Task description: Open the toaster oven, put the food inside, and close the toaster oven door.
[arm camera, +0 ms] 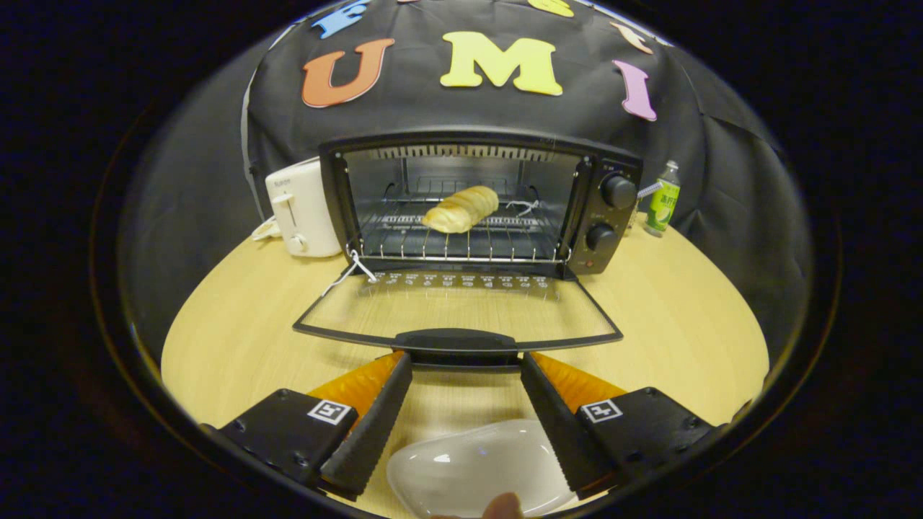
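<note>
A black toaster oven (476,202) stands at the back of the round wooden table (685,324), its glass door (458,310) folded down flat toward me. A golden bread roll (461,209) lies on the wire rack (461,245) inside. My gripper (465,364) is open, its two fingertips just under the door's black handle (456,342), one at each side of the handle's middle. Nothing is held between the fingers. A white empty dish (479,468) lies on the table below and between the fingers.
A white toaster (301,209) stands to the left of the oven, with a cord beside it. A green bottle (663,199) stands to the oven's right. Two knobs (619,192) sit on the oven's right panel. A fingertip (505,507) shows near the dish.
</note>
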Motion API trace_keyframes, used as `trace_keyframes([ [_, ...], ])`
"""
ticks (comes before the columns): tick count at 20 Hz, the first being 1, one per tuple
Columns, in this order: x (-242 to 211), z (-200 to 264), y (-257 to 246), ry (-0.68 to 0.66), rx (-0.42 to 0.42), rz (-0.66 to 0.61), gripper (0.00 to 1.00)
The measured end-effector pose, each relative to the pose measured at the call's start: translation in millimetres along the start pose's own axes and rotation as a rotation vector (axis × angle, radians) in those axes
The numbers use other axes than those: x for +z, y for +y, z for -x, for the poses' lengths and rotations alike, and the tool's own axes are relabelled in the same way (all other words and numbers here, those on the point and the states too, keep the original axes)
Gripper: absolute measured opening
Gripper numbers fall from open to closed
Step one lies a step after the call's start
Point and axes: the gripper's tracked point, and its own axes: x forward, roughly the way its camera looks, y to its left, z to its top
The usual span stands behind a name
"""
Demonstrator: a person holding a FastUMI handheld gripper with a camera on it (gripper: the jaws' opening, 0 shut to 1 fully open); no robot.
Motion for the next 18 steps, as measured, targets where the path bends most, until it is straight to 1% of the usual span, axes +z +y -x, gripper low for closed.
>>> trace_keyframes([
  [2,11.6,5.3,-0.3,-0.014,0.006,-0.022,1.00],
  [8,68.1,17.9,-0.6,-0.146,0.024,-0.061,1.00],
  [13,114.8,12.2,-1.2,-0.232,0.045,-0.071,1.00],
  [16,128.6,10.3,-6.5,-0.239,0.050,-0.120,1.00],
  [18,139.6,20.9,-12.5,-0.271,0.048,-0.136,1.00],
])
